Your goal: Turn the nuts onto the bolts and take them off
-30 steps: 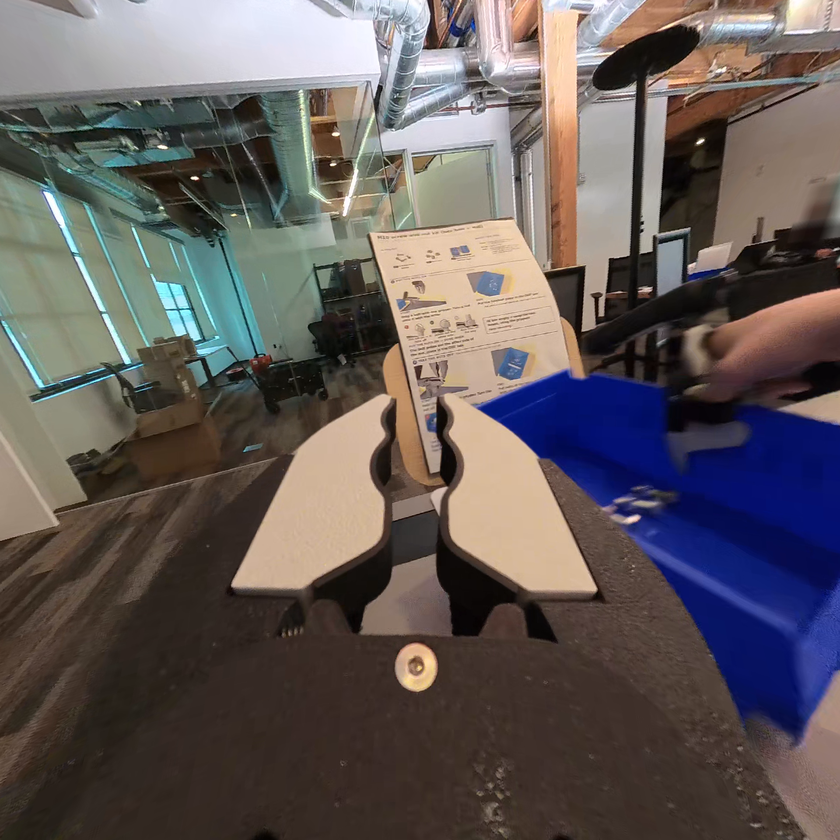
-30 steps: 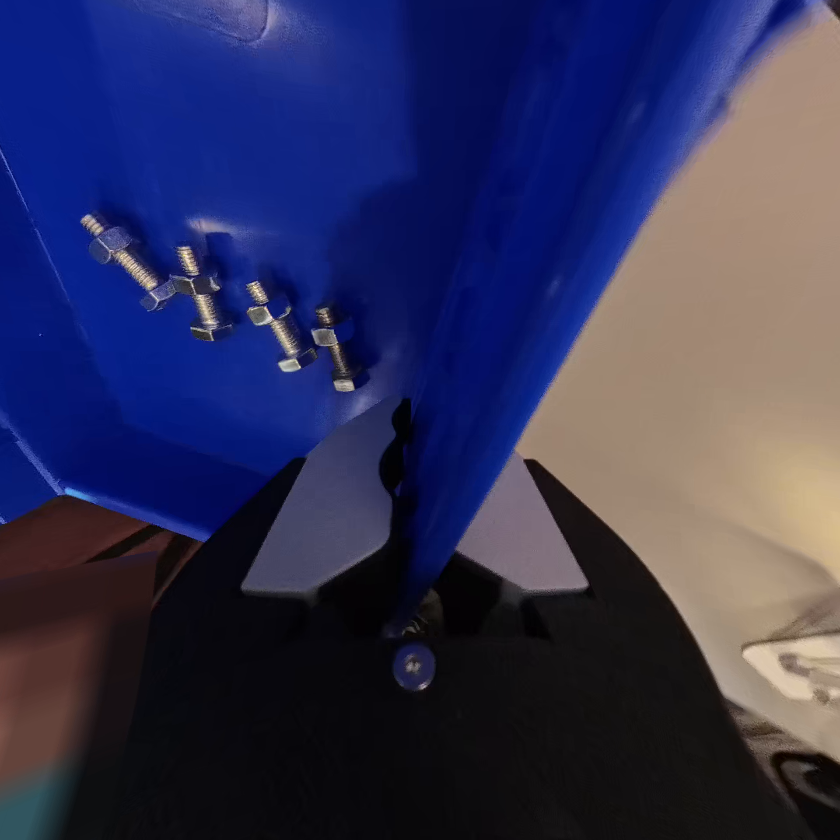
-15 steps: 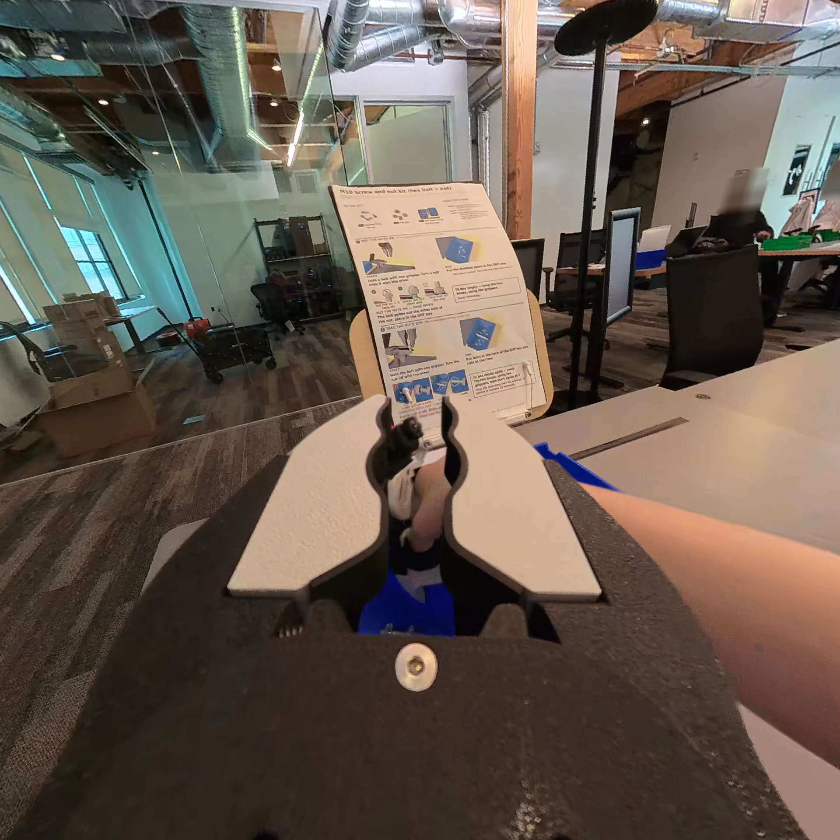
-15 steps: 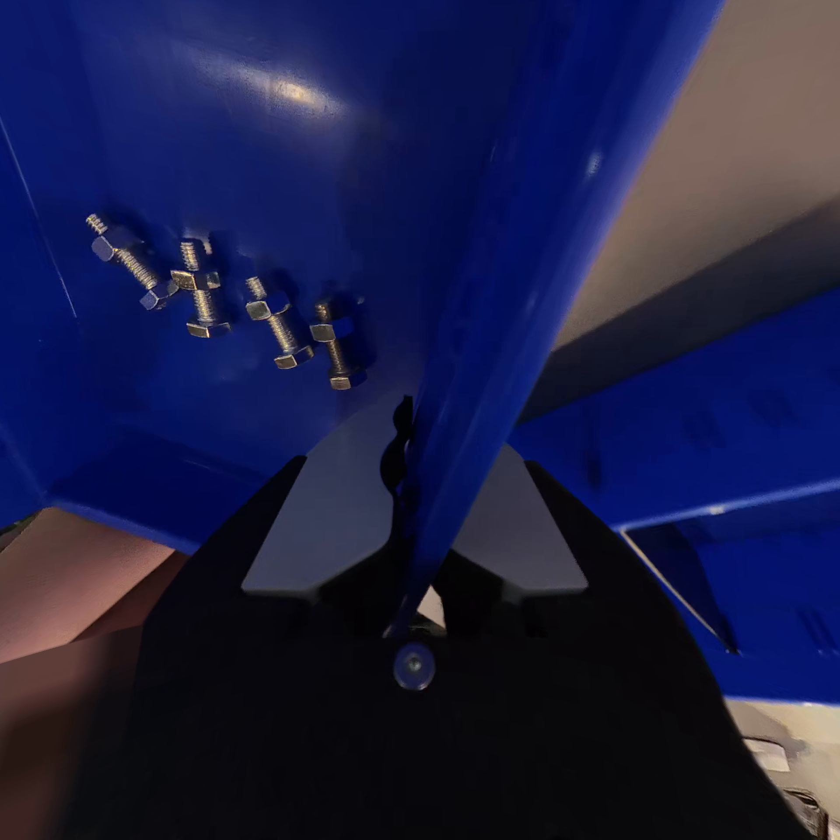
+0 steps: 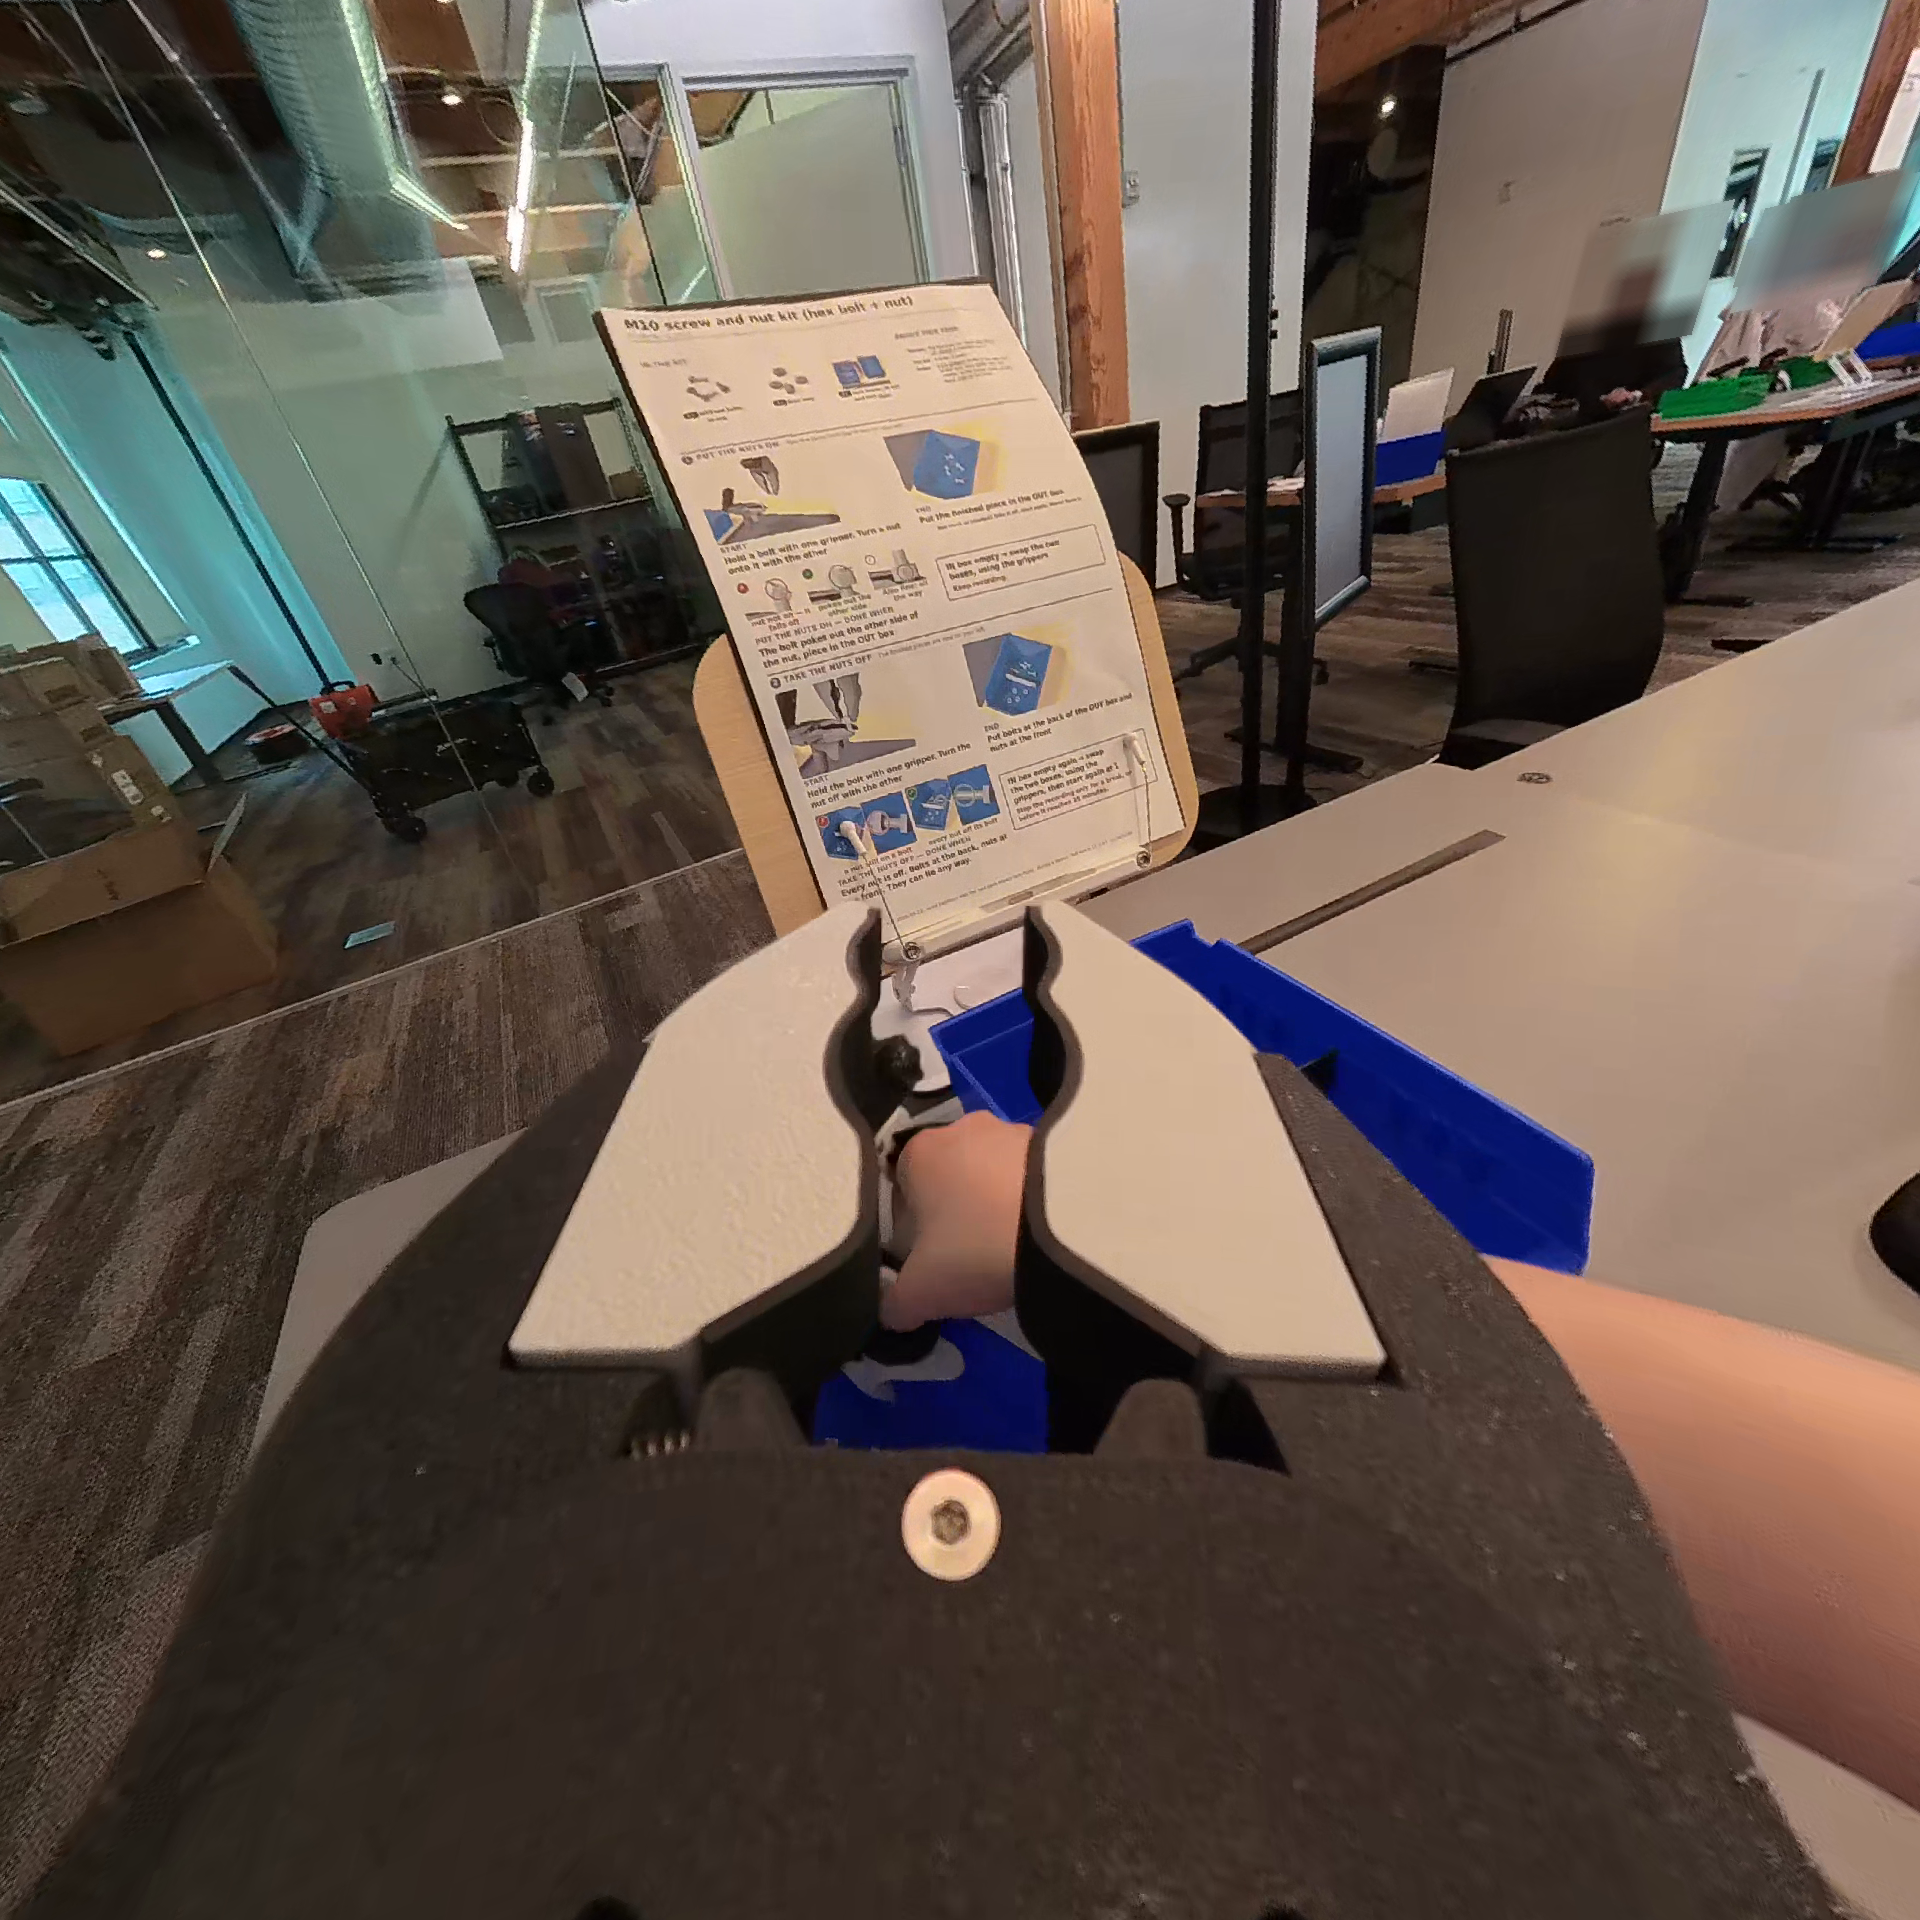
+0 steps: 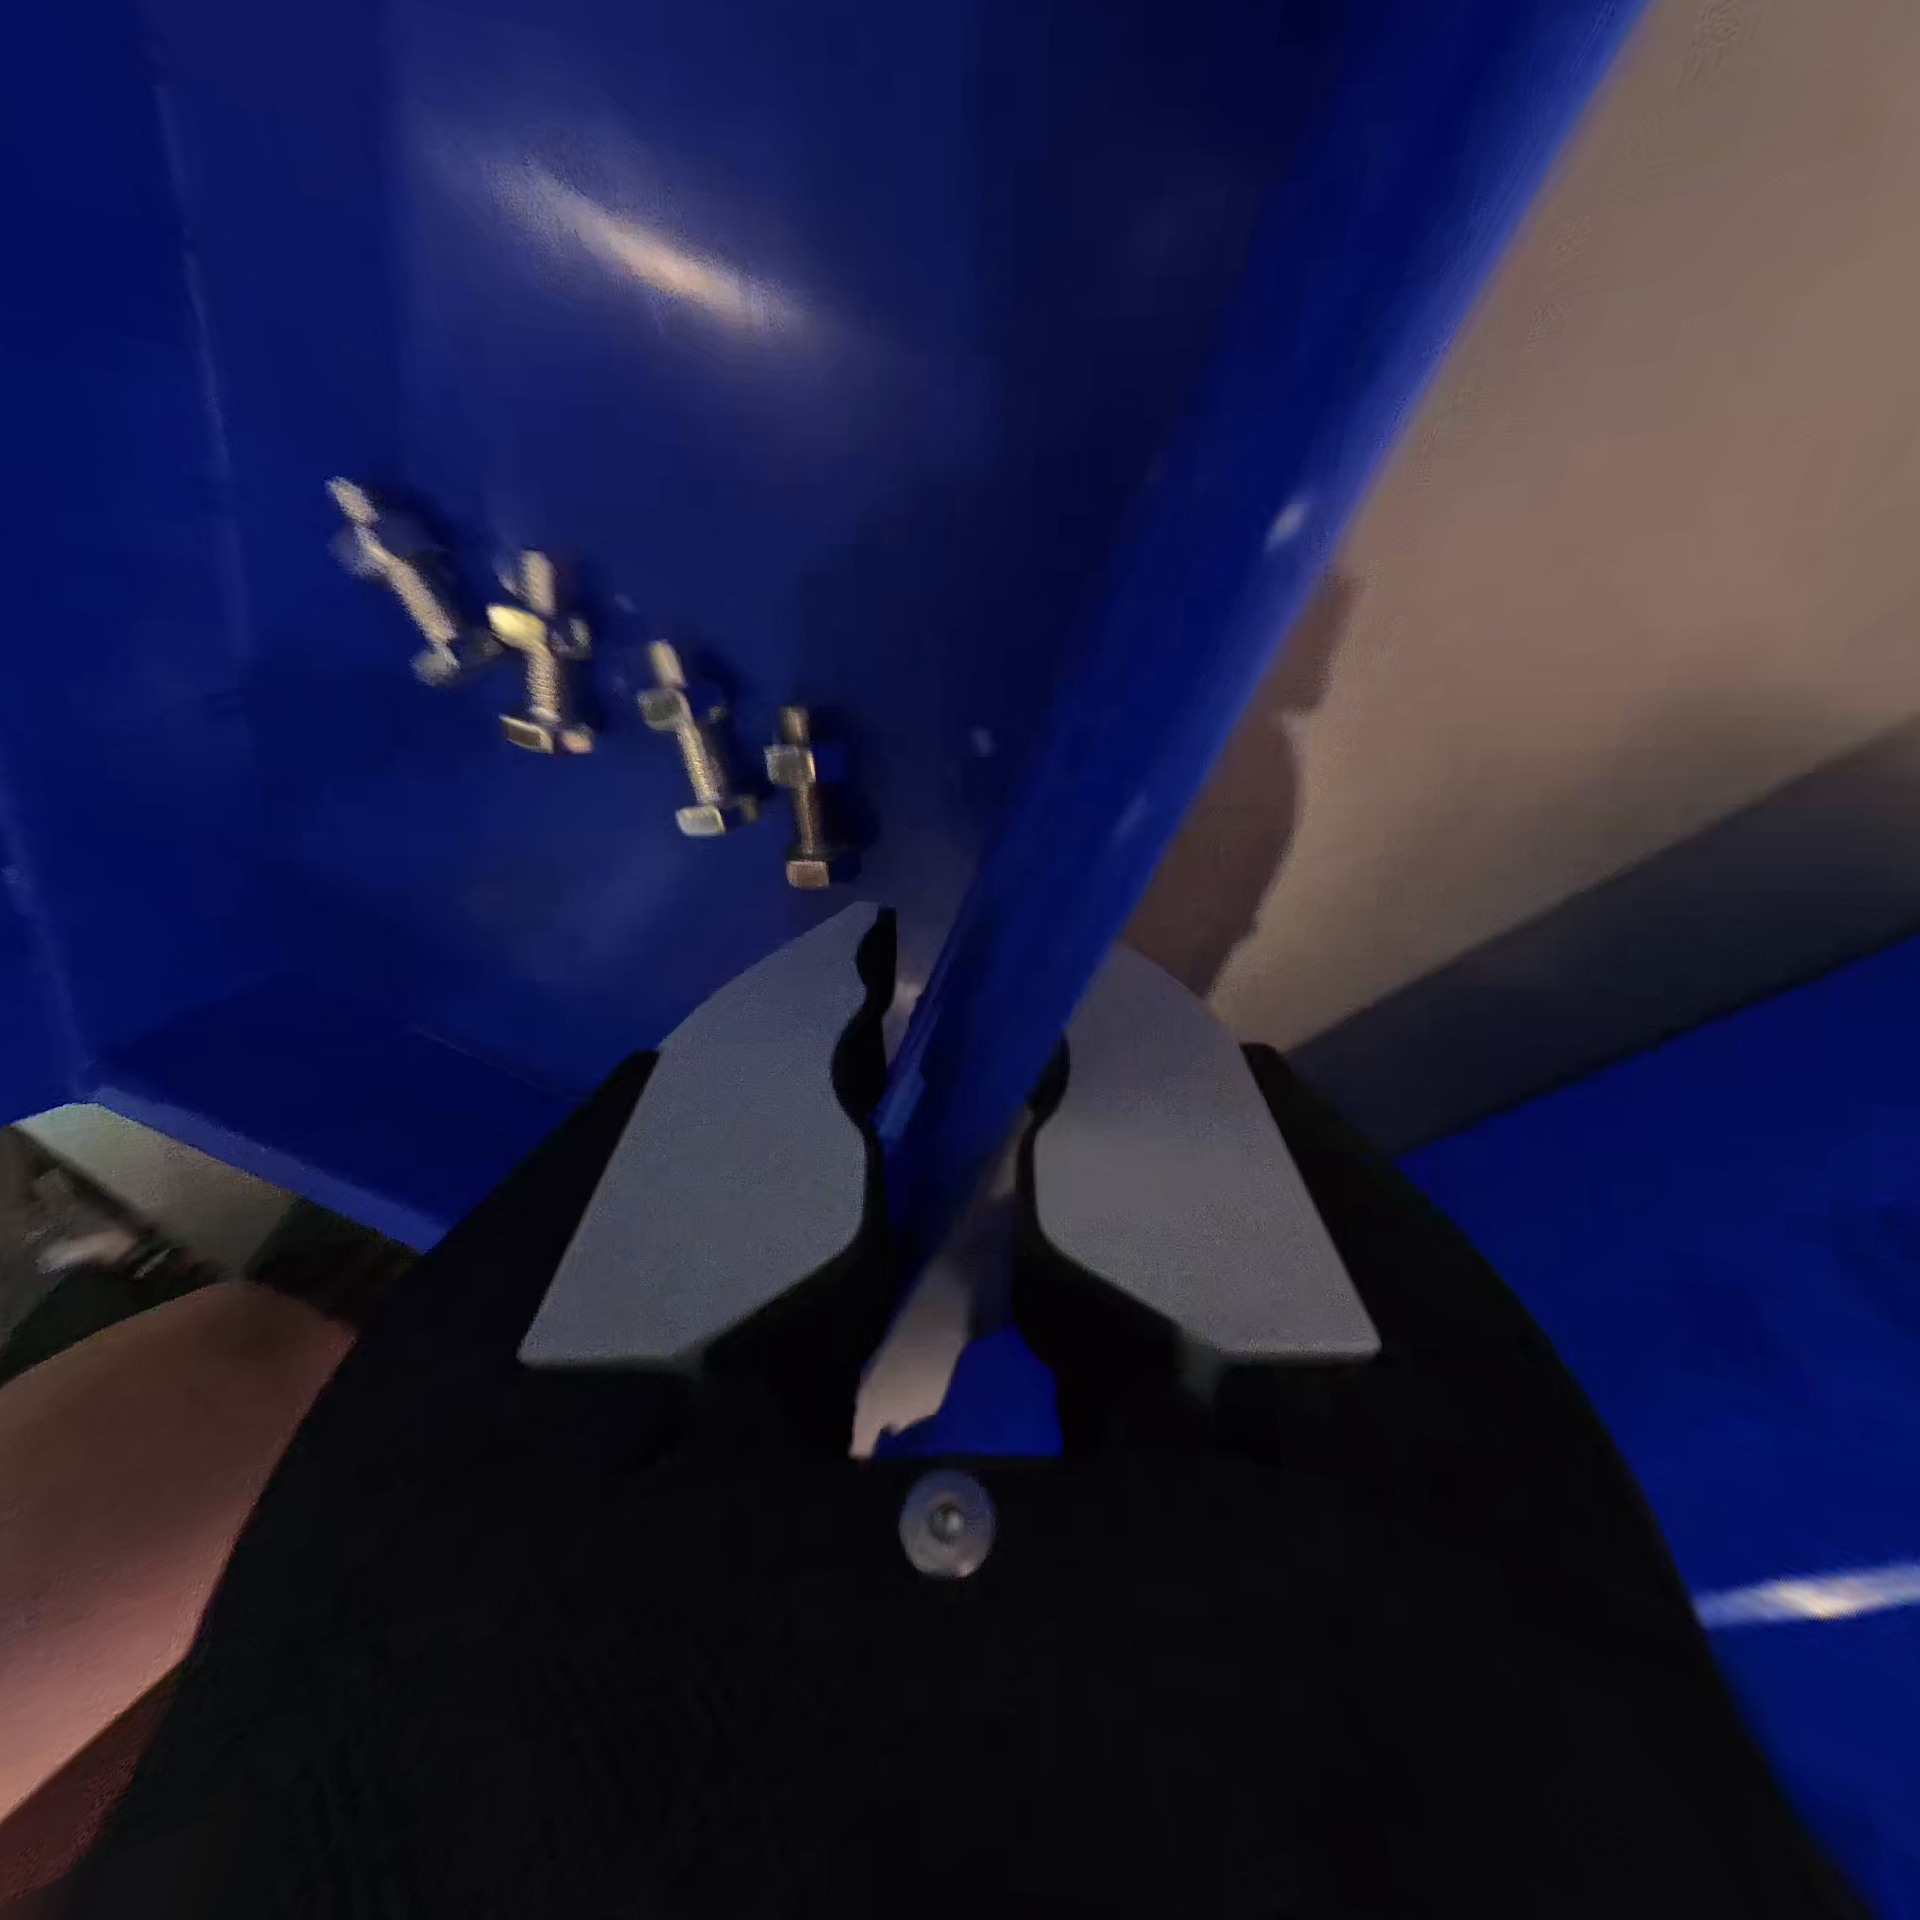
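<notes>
the right gripper [image 6: 951,1101] loosely straddled the wall of the glossy blue plastic bin [image 6: 1143,644], where four steel bolts with nuts [image 6: 582,675] lay. the left gripper [image 5: 948,1023] hung narrowly parted, empty. next, probably, unscrewing.

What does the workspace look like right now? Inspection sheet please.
Surface: light grey table, mostly bare.
Job's things: four bolts with nuts on inside the blue bin; second blue bin on the table.
Clutter: nothing seen.
Grippers: left gripper open, empty, above the person's hand; right gripper straddles the bin wall, jaws parted, grip unclear.
Cables: nothing seen.
Surroundings: instruction sheet on a wooden stand, office chairs, desks, glass partition.
</notes>
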`<state>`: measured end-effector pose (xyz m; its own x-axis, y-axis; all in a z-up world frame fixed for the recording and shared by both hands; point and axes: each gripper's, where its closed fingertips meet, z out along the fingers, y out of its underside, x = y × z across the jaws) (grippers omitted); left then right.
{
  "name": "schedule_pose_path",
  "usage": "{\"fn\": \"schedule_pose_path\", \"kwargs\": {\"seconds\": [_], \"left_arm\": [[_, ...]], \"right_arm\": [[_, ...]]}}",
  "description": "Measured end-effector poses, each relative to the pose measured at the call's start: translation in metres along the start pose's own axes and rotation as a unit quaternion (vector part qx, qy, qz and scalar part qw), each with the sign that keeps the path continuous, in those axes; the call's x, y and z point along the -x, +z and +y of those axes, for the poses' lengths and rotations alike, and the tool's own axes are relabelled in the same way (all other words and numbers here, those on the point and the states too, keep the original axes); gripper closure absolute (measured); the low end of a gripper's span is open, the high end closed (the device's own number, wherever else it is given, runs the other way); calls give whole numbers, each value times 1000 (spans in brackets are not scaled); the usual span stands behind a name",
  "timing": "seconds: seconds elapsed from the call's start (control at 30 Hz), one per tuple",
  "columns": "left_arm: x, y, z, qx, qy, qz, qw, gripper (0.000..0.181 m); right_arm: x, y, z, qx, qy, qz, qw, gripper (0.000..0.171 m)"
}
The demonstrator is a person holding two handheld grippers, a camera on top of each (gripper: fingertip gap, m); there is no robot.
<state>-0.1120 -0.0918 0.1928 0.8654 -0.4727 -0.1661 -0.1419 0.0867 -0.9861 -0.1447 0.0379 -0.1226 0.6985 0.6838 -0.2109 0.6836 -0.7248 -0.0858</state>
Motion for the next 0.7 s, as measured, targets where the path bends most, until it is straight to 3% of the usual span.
{"fn": "schedule_pose_path", "kwargs": {"seconds": [0.1, 0.17, 0.27, 0.4, 0.57, 0.63, 0.67, 0.7], "left_arm": [[-3, 0, 2, 7, 3, 8, 1000, 153], [-4, -1, 2, 8, 2, 12, 1000, 151], [-4, -2, 1, 4, -7, 19, 1000, 151], [-7, -2, 1, 4, -11, 28, 1000, 149], [-14, 4, 8, 25, 1, 38, 999, 148], [-18, 7, 12, 40, 11, 39, 998, 147], [-19, 8, 14, 44, 15, 39, 998, 146], [-21, 9, 14, 46, 19, 38, 998, 146]], "right_arm": [[-14, -79, -32, -236, -47, 45, 969, 148], [-42, -146, -17, -360, -43, 106, 926, 138], [-101, -191, 49, -371, 11, 167, 913, 119], [-189, -173, 166, -229, 113, 270, 928, 114], [-196, -94, 235, -123, 187, 165, 961, 112], [-196, -72, 246, -84, 189, 134, 969, 128], [-189, -64, 246, -81, 189, 91, 974, 158], [-191, -62, 247, -80, 196, 76, 974, 161]]}}
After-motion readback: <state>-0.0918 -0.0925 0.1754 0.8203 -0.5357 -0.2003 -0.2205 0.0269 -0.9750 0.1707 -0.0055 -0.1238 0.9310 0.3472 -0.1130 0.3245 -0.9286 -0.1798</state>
